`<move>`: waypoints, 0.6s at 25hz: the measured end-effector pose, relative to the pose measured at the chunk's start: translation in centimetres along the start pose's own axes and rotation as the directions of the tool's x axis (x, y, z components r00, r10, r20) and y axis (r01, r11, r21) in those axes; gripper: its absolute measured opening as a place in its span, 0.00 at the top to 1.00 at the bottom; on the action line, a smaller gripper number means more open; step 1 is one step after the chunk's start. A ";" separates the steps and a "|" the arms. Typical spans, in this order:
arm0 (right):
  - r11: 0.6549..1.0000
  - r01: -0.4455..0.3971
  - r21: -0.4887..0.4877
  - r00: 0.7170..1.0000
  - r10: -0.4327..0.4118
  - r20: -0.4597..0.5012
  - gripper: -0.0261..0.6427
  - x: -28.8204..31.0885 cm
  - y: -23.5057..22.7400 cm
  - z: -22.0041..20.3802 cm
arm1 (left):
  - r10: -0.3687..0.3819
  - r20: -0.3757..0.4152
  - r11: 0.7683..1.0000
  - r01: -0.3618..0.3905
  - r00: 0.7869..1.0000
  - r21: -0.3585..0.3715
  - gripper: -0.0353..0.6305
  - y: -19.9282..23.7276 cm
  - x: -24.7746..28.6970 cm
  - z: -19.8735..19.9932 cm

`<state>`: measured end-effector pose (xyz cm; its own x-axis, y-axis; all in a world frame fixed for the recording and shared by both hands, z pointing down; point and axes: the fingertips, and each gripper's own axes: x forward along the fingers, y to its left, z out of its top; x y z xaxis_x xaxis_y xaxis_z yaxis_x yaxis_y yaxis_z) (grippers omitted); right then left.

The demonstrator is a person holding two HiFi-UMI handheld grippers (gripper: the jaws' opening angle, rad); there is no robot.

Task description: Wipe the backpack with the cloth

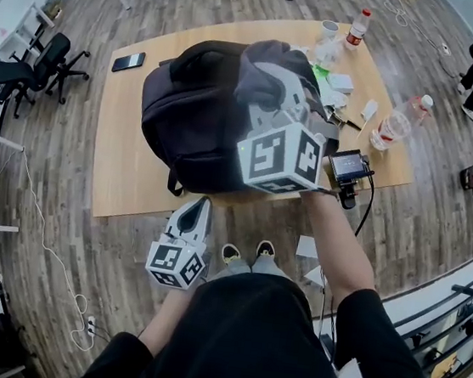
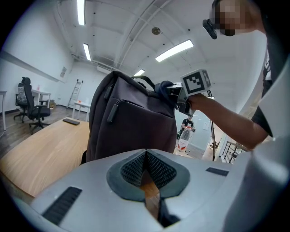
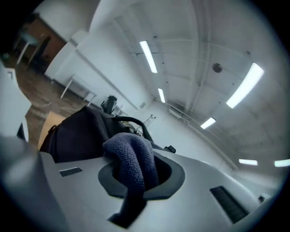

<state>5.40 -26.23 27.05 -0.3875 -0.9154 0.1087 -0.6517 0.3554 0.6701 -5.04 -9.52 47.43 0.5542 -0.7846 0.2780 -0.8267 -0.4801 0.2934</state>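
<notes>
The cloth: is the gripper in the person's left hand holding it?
No, the cloth is clamped between the jaws of the right gripper, while the left gripper is shut on nothing.

On the table [image 1: 127, 170] the backpack [image 1: 190, 114] upright, phone [image 1: 128, 61] left of it, bottle [image 1: 394, 124] right of it, cloth [image 1: 265, 63] at the backpack's top, perhaps touching it

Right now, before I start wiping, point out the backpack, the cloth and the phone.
backpack [image 1: 190, 114], head view, on its broad dark side.
cloth [image 3: 131, 158], right gripper view, on its bunched upper fold.
phone [image 1: 128, 61], head view, on its middle.
</notes>
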 end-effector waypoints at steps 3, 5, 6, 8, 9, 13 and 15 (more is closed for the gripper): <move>0.960 -0.116 -0.255 0.992 0.102 -0.070 0.91 1.4 4.7 1.5 | -0.006 0.004 1.000 0.005 1.000 0.001 0.92 -0.1 0.0 0.2; 0.939 -0.190 -0.287 0.982 0.181 -0.058 0.91 1.7 7.3 2.4 | -0.002 0.007 1.000 0.002 1.000 0.001 0.92 0.1 -0.1 0.4; 0.940 -0.206 -0.272 0.978 0.202 -0.042 0.91 1.8 7.9 2.8 | 0.001 0.009 1.000 -0.001 1.000 0.000 0.92 0.3 -0.1 0.5; 0.954 -0.173 -0.244 0.985 0.171 -0.027 0.91 1.9 7.2 2.8 | 0.008 0.016 1.000 -0.008 1.000 -0.001 0.92 0.5 -0.2 0.7; 0.963 -0.134 -0.233 0.991 0.130 -0.031 0.91 2.0 6.1 2.5 | 0.011 0.018 1.000 -0.011 1.000 0.000 0.92 0.6 -0.2 0.8; 0.991 -0.034 -0.130 0.998 0.028 -0.052 0.91 2.0 1.3 0.6 | 0.029 0.021 1.000 -0.029 0.999 -0.001 0.92 1.3 -0.6 0.7; 0.997 -0.034 -0.066 0.999 0.032 -0.037 0.91 1.9 0.1 -0.2 | 0.034 0.018 0.999 -0.034 0.999 -0.003 0.92 1.6 -0.6 0.6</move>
<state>4.75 -27.95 27.50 -0.3841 -0.9099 0.1569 -0.5937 0.3735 0.7127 -6.75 -10.02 47.18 0.5238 -0.8075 0.2713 -0.8449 -0.4518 0.2864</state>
